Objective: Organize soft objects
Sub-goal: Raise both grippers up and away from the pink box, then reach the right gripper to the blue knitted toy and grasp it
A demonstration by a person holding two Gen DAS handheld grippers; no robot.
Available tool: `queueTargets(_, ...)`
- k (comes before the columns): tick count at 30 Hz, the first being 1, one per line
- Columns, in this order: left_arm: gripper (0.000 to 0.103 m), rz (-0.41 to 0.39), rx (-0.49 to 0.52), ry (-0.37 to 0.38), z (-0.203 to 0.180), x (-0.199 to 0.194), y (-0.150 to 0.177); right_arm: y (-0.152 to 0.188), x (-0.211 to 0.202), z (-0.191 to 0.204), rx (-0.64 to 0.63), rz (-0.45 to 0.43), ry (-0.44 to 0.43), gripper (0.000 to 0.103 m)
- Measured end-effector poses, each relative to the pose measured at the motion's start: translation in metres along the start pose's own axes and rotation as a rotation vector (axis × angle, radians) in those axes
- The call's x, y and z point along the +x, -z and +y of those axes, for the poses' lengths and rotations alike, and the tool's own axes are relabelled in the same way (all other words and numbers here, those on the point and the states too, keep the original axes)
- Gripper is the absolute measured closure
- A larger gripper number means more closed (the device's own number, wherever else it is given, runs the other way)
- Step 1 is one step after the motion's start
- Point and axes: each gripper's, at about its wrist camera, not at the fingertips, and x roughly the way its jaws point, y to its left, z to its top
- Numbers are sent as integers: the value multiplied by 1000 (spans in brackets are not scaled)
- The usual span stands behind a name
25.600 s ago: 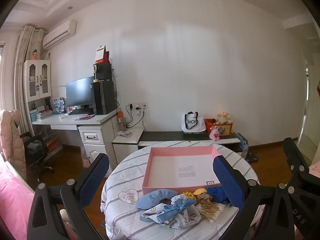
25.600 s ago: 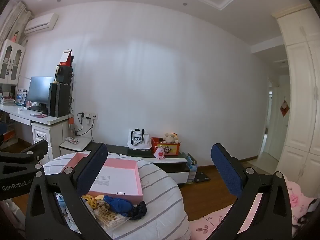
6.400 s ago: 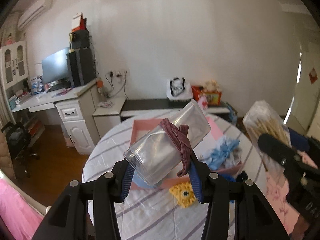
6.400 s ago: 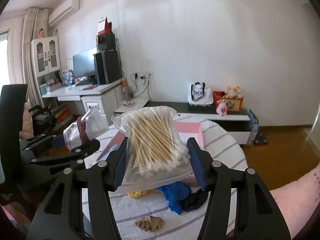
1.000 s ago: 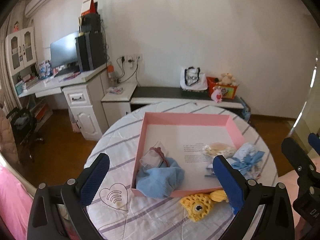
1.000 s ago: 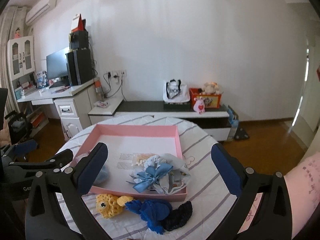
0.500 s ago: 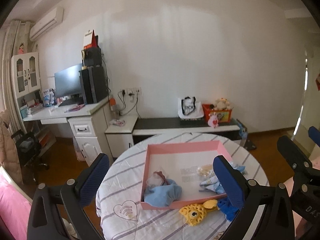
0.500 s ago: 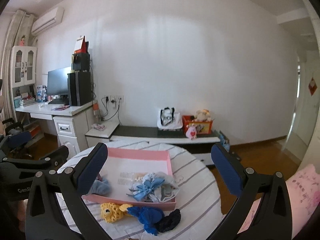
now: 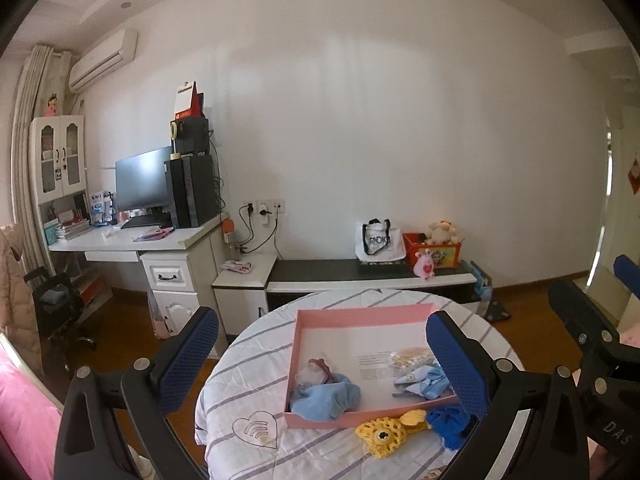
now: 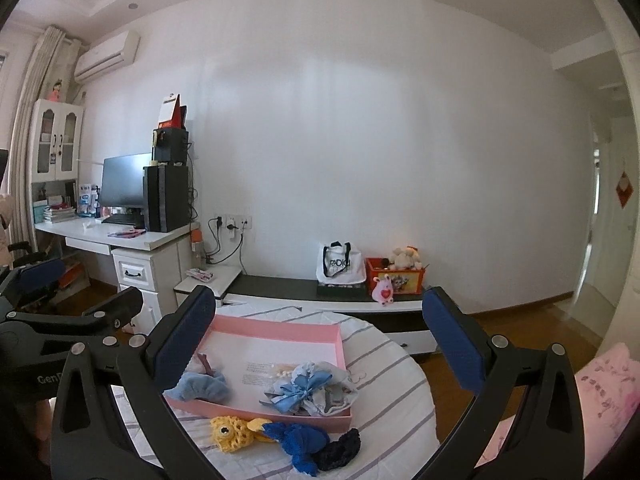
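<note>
From your left wrist view, the left gripper (image 9: 320,364) hangs back from the round tabletop (image 9: 240,384) with its fingers (image 9: 188,356) wide apart and nothing between them. The pink box (image 9: 360,314) sits mid-tabletop, its long side running across your line of sight. Inside it, a light blue cloth (image 9: 326,396) and a clear packet (image 9: 312,374) fill the near left corner; a cotton swab bag (image 9: 412,358) and a bow bundle (image 9: 422,380) lie toward the right wall. Left outside, just off the box's near edge toward its right end, are a yellow knit toy (image 9: 386,432) and a blue cloth (image 9: 450,420), which your right finger partly hides. Both lie below and right of your fingers' midline, so this gripper would have to swing right and dip.

From your right wrist view, the right gripper (image 10: 316,364) is also spread and empty. Here the yellow knit toy (image 10: 234,434), the blue cloth (image 10: 298,440) and a dark scrunchie (image 10: 340,446) form a row along the box's (image 10: 276,330) near edge, close to the tabletop's (image 10: 400,392) near rim. The row sits low and almost centred between these fingers, long axis left to right, so I judge the right hand the nearer one. Expect the cloth to sag when lifted.

The tabletop wears a striped white cover; behind stand a desk (image 10: 132,240) with monitor, a low cabinet (image 10: 304,290) and a plain wall.
</note>
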Motion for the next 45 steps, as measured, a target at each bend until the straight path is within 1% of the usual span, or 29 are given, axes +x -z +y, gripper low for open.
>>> queueTargets(19,0,9,-2,-5,-3,9,-6,0,-4,2,-13,-9,26,0)
queueTargets(24,0,25,8,-9,-4,15,-4,1,0,2,-19,4,29,0)
queueTargets(30,0,64,22,-16,0,26,-1,7,11,-2,-28,43,37,0)
queueTargets(33,0,89,27,-22,3,32,2,14,20,-3,-54,84,26,0)
queueTargets(37,0,146,43,-26,4,46,8,23,32,-6,-56,155,-31,0)
queueTargets(42,0,224,71,-15,4,65,15,39,52,-1,-72,277,-102,0)
queueTargets(45,0,273,95,-15,2,77,21,55,64,5,-118,361,-116,0)
